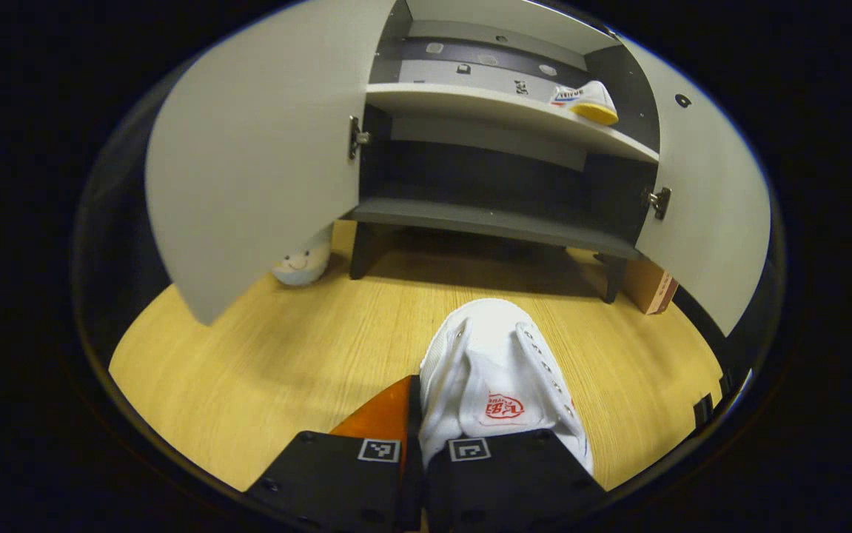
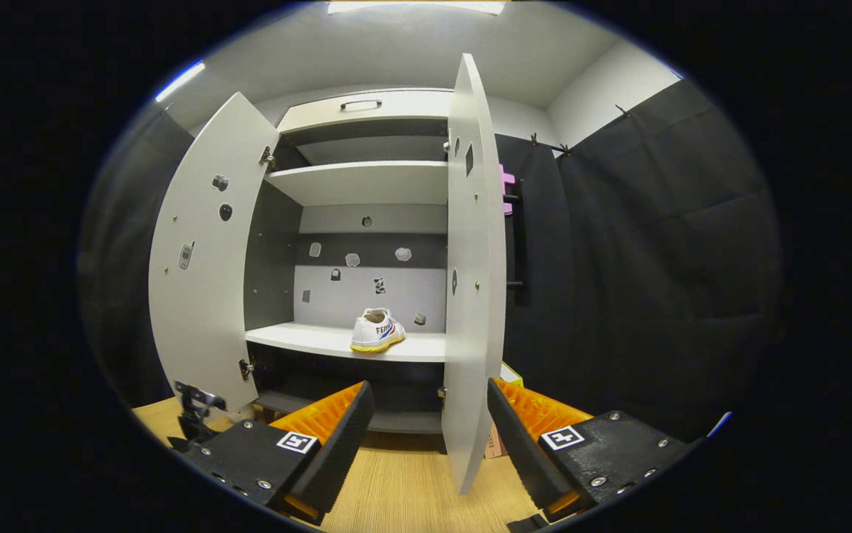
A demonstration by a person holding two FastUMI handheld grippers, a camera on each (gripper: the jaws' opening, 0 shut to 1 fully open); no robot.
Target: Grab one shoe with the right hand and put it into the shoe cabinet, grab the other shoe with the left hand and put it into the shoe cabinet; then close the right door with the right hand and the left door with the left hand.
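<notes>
Left tongs (image 1: 412,444) clamp white shoe (image 1: 501,377) at its heel edge.

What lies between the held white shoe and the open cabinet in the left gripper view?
Bare wooden floor lies between the white shoe and the cabinet in the left gripper view; nothing stands on that stretch. The left gripper grips the shoe.

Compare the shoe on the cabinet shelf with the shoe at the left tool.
The shelf shoe rests on the cabinet shelf, untouched; the floor shoe is down at the left tool. The shelf shoe shows a yellow sole and coloured side stripes; the floor shoe shows a red tongue logo. Both are white.
</notes>
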